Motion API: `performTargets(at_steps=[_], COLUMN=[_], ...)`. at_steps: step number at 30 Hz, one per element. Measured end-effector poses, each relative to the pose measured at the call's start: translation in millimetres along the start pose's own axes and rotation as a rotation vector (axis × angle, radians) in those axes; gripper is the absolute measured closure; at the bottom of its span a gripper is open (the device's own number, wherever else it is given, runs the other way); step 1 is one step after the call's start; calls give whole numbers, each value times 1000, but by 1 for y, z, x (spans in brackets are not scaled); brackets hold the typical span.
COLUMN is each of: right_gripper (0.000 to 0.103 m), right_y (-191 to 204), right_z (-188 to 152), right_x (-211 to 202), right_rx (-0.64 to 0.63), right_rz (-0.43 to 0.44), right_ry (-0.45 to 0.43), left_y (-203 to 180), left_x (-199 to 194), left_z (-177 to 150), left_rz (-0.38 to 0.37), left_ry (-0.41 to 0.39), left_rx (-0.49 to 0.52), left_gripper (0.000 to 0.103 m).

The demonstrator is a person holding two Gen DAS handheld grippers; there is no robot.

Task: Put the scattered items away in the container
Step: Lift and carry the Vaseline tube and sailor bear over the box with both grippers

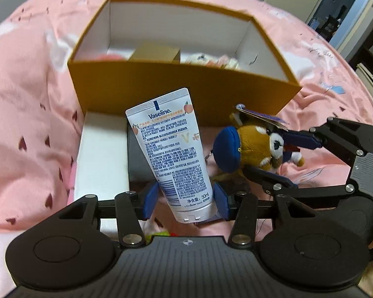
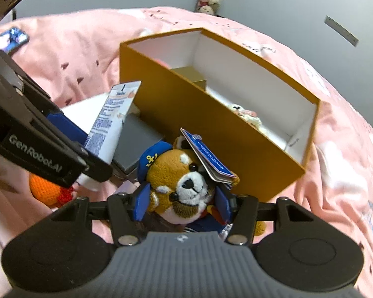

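Here, left gripper (image 1: 186, 200) tilted down, clamping a Vaseline tube (image 1: 172, 149) near its cap; right gripper (image 2: 182, 203) alongside, pinching a plush bear (image 2: 184, 181); both just near of the open orange box (image 1: 186, 87).

Bedspread (image 1: 24, 114): pink, sprinkled with small dark red hearts and pale white patches. Box (image 1: 181, 87): mustard-orange outside, plain white inside. Tube (image 1: 171, 149): white, blue lettering and dense blue print, small peach motifs, silver base. Plush bear (image 2: 181, 181): brown and white face, black nose, navy cap with yellow anchor, blue hang tag. Knitted item (image 2: 44, 191): orange with red.
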State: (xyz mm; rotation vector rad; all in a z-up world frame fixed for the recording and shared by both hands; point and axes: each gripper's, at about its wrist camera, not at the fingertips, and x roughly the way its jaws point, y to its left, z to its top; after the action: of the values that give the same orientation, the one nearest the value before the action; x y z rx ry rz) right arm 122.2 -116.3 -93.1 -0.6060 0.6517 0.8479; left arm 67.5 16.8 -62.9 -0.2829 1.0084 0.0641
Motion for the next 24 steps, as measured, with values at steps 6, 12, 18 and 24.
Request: performTargets(at_steps=[6, 12, 18, 24], right_gripper=[45, 45, 44, 44], right_y=[-23, -40, -53, -63], right_z=[-1, 0, 8, 23], right_x=[-16, -32, -46, -60], right_rx=[191, 338, 425, 448], right_rz=[57, 108, 150, 162], right_ry=[-40, -97, -156, -214], left_y=[-8, -12, -17, -22], left_x=[-12, -32, -46, -55], left_z=[2, 4, 9, 23], left_rz=[10, 15, 18, 16], left_ry=[-78, -148, -215, -259], left_rx=[56, 102, 151, 189], left_gripper=[46, 46, 46, 46])
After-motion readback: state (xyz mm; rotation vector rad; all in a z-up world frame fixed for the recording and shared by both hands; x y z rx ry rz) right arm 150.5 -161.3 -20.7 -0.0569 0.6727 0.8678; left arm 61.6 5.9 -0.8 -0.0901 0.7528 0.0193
